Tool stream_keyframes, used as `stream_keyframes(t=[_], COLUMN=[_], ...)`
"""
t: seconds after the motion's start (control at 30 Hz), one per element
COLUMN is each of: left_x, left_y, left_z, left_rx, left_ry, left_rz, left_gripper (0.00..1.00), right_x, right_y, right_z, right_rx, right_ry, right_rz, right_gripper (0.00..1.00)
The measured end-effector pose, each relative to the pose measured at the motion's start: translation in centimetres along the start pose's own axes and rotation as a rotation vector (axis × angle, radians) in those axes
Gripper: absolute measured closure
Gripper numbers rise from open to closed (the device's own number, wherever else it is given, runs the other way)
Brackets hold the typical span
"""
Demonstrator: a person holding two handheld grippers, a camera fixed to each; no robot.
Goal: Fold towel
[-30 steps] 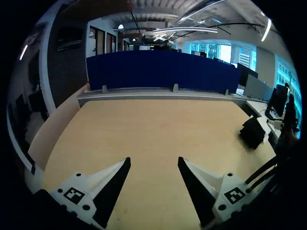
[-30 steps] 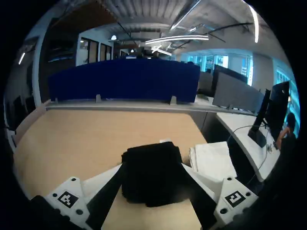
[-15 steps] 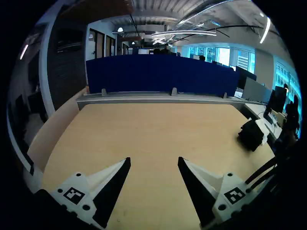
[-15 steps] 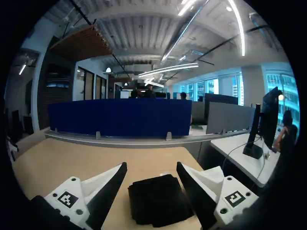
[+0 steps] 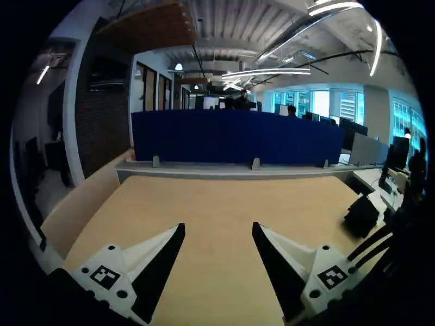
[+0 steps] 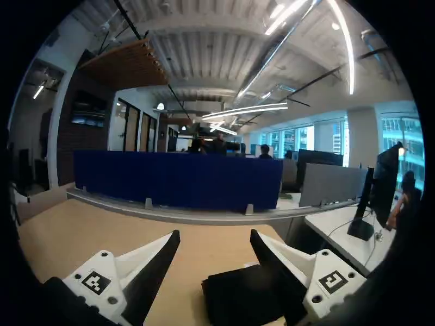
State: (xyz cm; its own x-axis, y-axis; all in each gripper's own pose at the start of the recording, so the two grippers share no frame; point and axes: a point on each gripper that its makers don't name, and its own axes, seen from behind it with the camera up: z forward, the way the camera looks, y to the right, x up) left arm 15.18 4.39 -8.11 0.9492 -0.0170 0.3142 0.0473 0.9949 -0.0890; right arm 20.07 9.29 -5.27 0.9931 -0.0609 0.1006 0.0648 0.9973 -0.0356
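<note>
A folded black towel point(image 6: 244, 296) lies on the wooden table point(image 6: 65, 233), low in the right gripper view, just beyond and partly behind the right finger. My right gripper point(image 6: 213, 255) stands open above the table with nothing between its fingers. In the left gripper view the same black towel point(image 5: 362, 214) sits as a small dark bundle near the table's right edge. My left gripper point(image 5: 217, 247) is open over bare table point(image 5: 217, 201), well to the left of the towel.
A blue partition point(image 5: 239, 136) runs along the table's far edge. To the right stand a white desk point(image 6: 337, 231) with a monitor point(image 6: 380, 187) and a person point(image 6: 408, 198) beyond it. Dark cables point(image 5: 375, 242) cross the left gripper view's lower right.
The right gripper let go of the black towel, which now lies on the table, and tilted upward. The left gripper's view also tilted up slightly.
</note>
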Motion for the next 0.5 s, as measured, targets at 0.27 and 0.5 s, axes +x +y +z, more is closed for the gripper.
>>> stream_keyframes(t=[0.27, 0.5], left_x=[5.5, 9.4], left_y=[-1.8, -3.2], left_z=[1.1, 1.8], left_rx=[0.021, 0.025], left_ry=[0.158, 0.264], left_rz=[0.023, 0.03], left_gripper=[0.09, 0.09], right_x=[1.5, 2.6], right_y=[-4.6, -7.4], right_z=[0.6, 1.0], right_rx=[0.035, 0.041], right_ry=[0.018, 0.035], right_rz=[0.019, 0.04], right_gripper=[0.0, 0.0])
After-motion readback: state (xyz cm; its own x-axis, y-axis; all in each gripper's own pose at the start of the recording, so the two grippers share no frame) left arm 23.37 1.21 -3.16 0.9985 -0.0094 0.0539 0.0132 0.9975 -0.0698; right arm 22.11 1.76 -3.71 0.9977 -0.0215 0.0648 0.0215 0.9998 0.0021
